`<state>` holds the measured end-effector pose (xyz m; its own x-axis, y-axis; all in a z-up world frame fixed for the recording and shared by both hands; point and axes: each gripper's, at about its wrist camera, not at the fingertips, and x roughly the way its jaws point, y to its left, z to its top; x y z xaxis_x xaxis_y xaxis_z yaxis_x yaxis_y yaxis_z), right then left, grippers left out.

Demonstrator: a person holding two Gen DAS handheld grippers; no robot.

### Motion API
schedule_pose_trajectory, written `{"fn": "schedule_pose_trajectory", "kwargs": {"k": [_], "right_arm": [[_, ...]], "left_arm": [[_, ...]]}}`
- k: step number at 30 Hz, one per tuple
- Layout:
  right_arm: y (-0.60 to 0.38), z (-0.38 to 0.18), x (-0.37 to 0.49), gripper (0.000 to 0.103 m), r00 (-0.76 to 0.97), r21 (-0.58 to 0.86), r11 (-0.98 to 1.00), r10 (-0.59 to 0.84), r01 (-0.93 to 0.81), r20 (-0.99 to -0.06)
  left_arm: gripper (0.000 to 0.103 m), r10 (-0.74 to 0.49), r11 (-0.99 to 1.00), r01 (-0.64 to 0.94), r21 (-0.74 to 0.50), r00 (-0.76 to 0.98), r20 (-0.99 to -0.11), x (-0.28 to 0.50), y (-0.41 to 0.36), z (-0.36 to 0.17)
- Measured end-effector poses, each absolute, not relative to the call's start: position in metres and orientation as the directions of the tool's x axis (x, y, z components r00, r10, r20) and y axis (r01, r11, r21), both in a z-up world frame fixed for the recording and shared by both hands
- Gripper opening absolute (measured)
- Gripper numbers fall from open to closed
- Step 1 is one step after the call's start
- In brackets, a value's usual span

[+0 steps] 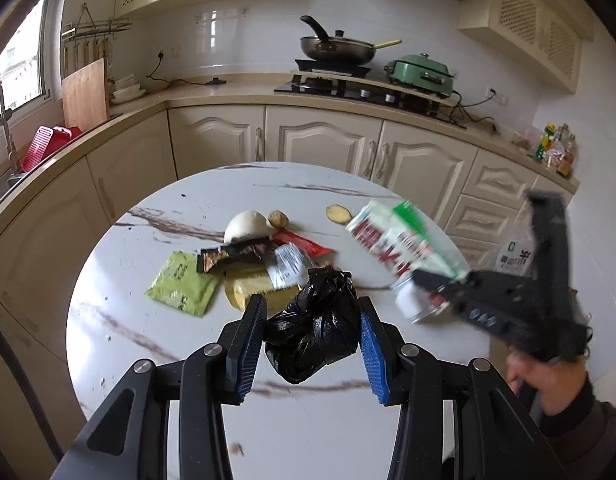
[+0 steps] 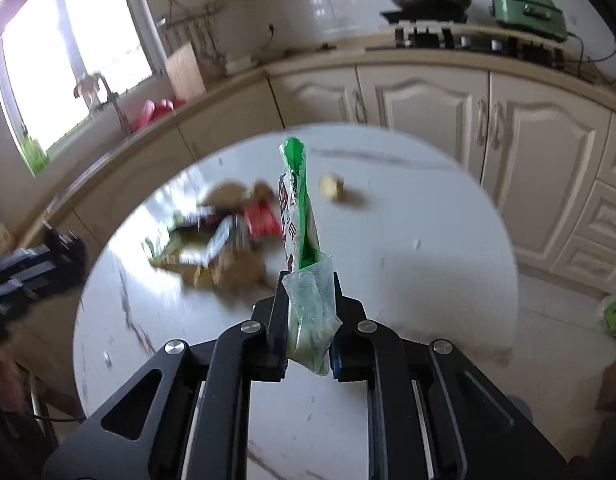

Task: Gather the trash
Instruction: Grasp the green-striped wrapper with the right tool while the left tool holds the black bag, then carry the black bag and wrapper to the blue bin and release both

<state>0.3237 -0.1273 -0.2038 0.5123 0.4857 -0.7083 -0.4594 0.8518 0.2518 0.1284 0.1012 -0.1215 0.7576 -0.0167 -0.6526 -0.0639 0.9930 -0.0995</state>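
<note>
In the left wrist view, the left gripper [image 1: 312,320] holds a crumpled black bag [image 1: 316,328] between its blue pads [image 1: 373,350], its jaws spread about the width of the bag and pressing on both sides, above a round marble table [image 1: 156,320]. Beyond the bag lies a heap of rubbish: a green packet [image 1: 180,288], a dark brown wrapper [image 1: 232,258], a silver sachet [image 1: 288,268], a red wrapper [image 1: 304,242] and a yellow packet [image 1: 248,286]. Farther back sit a white bun [image 1: 246,224], a small potato [image 1: 275,219] and a ginger slice [image 1: 338,213]. To the right, blurred, the right gripper [image 1: 440,284] carries a white, red and green package [image 1: 396,240] above the table edge. In the right wrist view, the right gripper [image 2: 310,312] is clamped on that package [image 2: 298,216], which stands upright out of the narrow jaws, its clear green-tinted end [image 2: 312,312] squeezed between the fingers. The heap [image 2: 224,236] shows blurred on the table [image 2: 428,260] behind it, with the left gripper [image 2: 32,272] at the left edge, too blurred to read.
</note>
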Motion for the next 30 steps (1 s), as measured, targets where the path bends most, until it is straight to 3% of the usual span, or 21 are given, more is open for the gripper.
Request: {"fn": "schedule_pose_trajectory", "kwargs": {"k": [6,10,17,23,30], "right_arm": [[-0.136,-0.214,0.309,0.018,0.479,0.352,0.826,0.548,-0.441,-0.686],[-0.134,-0.213,0.300,0.014,0.497,0.306,0.841,0.518,-0.446,-0.697],[-0.165,-0.181,0.284,0.014,0.581,0.331,0.836,0.543,-0.437,-0.606],[-0.227,-0.162,0.264,0.014,0.640,0.389,0.834,0.550,-0.391,-0.537],[-0.333,-0.167,0.221,0.014,0.726,0.394,0.880,0.451,-0.266,-0.519]], "left_arm": [[0.041,-0.002,0.993,-0.073,-0.088,0.756,-0.655,0.108,0.095,-0.118],[0.041,-0.010,0.993,-0.068,-0.094,0.756,-0.655,0.104,0.090,-0.116],[0.041,-0.040,0.995,-0.030,-0.098,0.763,-0.645,0.111,0.061,-0.110],[0.041,-0.122,0.992,0.066,-0.111,0.762,-0.636,0.137,0.007,-0.108],[0.041,-0.234,0.969,0.225,-0.102,0.705,-0.669,0.199,-0.101,-0.123]]}}
